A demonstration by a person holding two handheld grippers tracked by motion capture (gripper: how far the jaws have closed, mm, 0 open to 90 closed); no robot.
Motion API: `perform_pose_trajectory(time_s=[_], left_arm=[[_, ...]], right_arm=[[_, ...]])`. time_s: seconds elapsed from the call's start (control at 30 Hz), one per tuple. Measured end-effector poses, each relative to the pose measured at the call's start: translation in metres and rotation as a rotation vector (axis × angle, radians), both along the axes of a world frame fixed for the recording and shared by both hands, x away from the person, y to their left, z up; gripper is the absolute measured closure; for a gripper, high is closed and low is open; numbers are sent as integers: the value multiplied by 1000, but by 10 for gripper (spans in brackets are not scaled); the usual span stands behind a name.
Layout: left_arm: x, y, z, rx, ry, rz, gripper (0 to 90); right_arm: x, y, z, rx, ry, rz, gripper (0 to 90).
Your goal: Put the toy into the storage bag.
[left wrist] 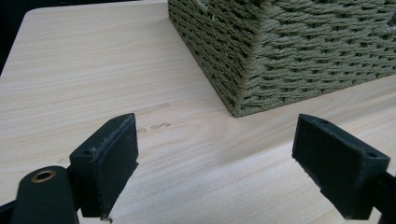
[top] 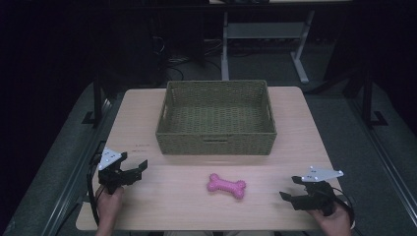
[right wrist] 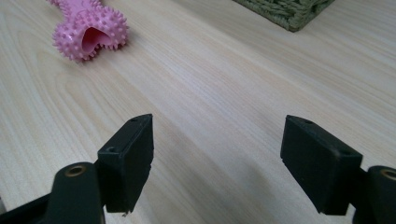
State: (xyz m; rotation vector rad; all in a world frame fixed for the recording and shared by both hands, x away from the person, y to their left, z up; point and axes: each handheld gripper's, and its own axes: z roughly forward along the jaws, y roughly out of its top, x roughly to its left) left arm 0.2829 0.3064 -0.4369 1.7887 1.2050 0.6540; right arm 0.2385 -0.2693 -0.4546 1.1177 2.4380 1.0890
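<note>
The pink bone toy (top: 226, 186) lay free on the counter (top: 162, 201); it looked light, rubbery, nubbed; the narrow middle seemed best; both grippers' fingers stood apart, empty.

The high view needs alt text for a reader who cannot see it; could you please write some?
A pink bone-shaped toy lies on a light wooden table, in front of an empty green woven basket. A person's hands hold two black grippers low over the near edge, the left gripper and right gripper on either side of the toy, both open and holding nothing.
</note>
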Motion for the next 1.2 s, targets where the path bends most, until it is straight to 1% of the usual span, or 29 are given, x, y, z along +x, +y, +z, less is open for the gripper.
perform_pose_trajectory(time_s=[0.1, 0.13, 0.17, 0.2, 0.23, 0.27, 0.3, 0.37, 0.4, 0.43, 0.47, 0.53, 0.6, 0.73, 0.83, 0.9, 0.93, 1.0, 1.13, 1.2], left_arm=[[0, 0, 0, 3, 1, 1, 139], [0, 0, -1, 2, 2, -2, 139], [0, 0, -1, 2, 3, -3, 139], [0, 0, -1, 10, 2, -9, 139], [0, 0, -1, 10, 2, -9, 138], [-1, 0, -1, 15, -1, -13, 139], [-1, 0, -1, 15, -1, -13, 139], [-1, 0, 0, 7, -5, -11, 139], [-2, 1, -1, 5, -6, -14, 139], [-2, 1, -1, 5, -6, -14, 139], [-2, 2, -1, 2, 1, -10, 138], [-2, 3, -1, -4, 0, -6, 139], [-1, 3, -1, -11, -4, -1, 139], [-1, 3, -1, -10, -3, -6, 138], [-1, 2, -1, -6, -3, -4, 139], [-1, 2, -1, -6, -2, -4, 138], [-1, 2, -1, -7, -3, -3, 139], [-1, 2, -1, -8, -6, -5, 139], [-1, 1, -1, -4, -5, -8, 139], [-1, 1, -1, -4, -8, -7, 138]], right_arm=[[2, 1, 1, -13, 10, 2, 237], [4, 3, 3, -22, 15, 20, 237], [4, 3, 3, -22, 15, 20, 237], [6, 6, 5, -29, 31, 37, 229], [6, 6, 5, -29, 31, 37, 229], [9, 11, 7, -41, 36, 54, 225], [9, 11, 7, -41, 36, 54, 225], [12, 16, 9, -60, 44, 74, 218], [14, 20, 12, -58, 53, 93, 214], [14, 20, 12, -58, 53, 93, 214], [17, 24, 14, -67, 66, 108, 202], [18, 25, 15, -72, 66, 116, 202], [20, 27, 18, -74, 77, 130, 201], [25, 29, 24, -76, 93, 152, 197], [27, 31, 26, -78, 96, 159, 196], [28, 33, 28, -87, 101, 169, 196], [30, 35, 30, -96, 102, 183, 195], [31, 36, 31, -96, 103, 187, 195], [35, 45, 36, -118, 113, 219, 192], [37, 48, 39, -123, 111, 233, 192]])
